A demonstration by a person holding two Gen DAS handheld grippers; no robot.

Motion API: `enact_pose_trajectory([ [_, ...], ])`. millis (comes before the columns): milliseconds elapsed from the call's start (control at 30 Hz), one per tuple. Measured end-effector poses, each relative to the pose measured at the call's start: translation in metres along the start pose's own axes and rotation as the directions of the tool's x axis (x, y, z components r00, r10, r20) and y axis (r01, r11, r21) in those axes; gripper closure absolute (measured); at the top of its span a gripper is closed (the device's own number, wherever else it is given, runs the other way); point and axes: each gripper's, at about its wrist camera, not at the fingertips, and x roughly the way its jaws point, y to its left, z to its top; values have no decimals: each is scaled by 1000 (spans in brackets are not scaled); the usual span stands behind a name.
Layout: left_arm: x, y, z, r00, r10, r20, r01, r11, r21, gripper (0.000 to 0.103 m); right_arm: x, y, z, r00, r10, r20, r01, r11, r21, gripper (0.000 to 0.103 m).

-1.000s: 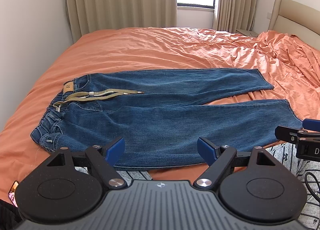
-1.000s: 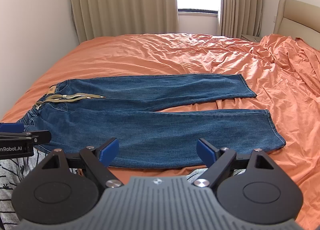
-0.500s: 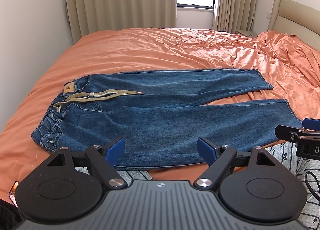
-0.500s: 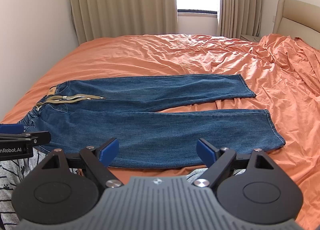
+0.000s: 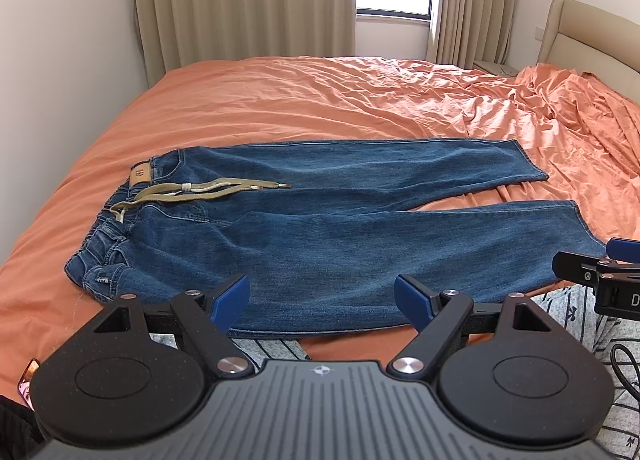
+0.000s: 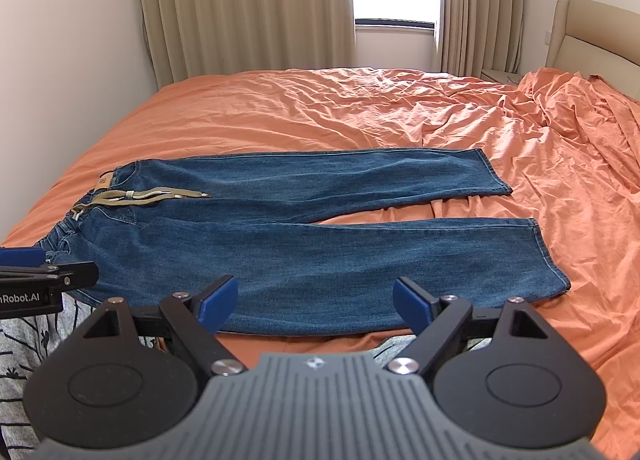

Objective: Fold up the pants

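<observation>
Nothing folded yet: the pants (image 5: pixel 340 227) lie spread flat and unfolded on the bed (image 5: pixel 280 99), so every fold is left to do, probably starting with bringing one leg over the other. Going left to right: the waistband (image 5: pixel 116 227) with its tan drawstring (image 5: pixel 200 191) is at the left end, bunched a bit at the elastic; the two legs run rightward and split apart toward the hems, far leg (image 6: pixel 320 179) and near leg (image 6: pixel 340 256), with a wedge of orange sheet showing between them at the right. Left gripper (image 5: pixel 322 298) hovers over the near edge of the pants toward the waist half, fingers (image 5: pixel 230 298) spread wide, holding nothing, not touching the denim as far as can be seen. Right gripper (image 6: pixel 316 300) hovers just beside it, over the near leg's lower edge toward the hem half, fingers (image 6: pixel 412 302) likewise spread wide and empty. The near hem (image 6: pixel 548 260) sits off to the right of the right gripper, outside its fingers. Both grippers are on the near side of the garment, above the edge, not around any cloth.
</observation>
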Motion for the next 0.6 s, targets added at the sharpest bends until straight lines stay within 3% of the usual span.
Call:
enact_pose_trajectory([
  [333, 1, 9, 3, 999, -32, 6, 32, 999, 3, 7, 2, -7, 0, 1000, 23, -2, -23, 1000, -3, 22],
  [600, 15, 62, 12, 999, -31, 26, 28, 994, 104, 24, 16, -42, 13, 998, 44, 34, -42, 998, -54, 24],
])
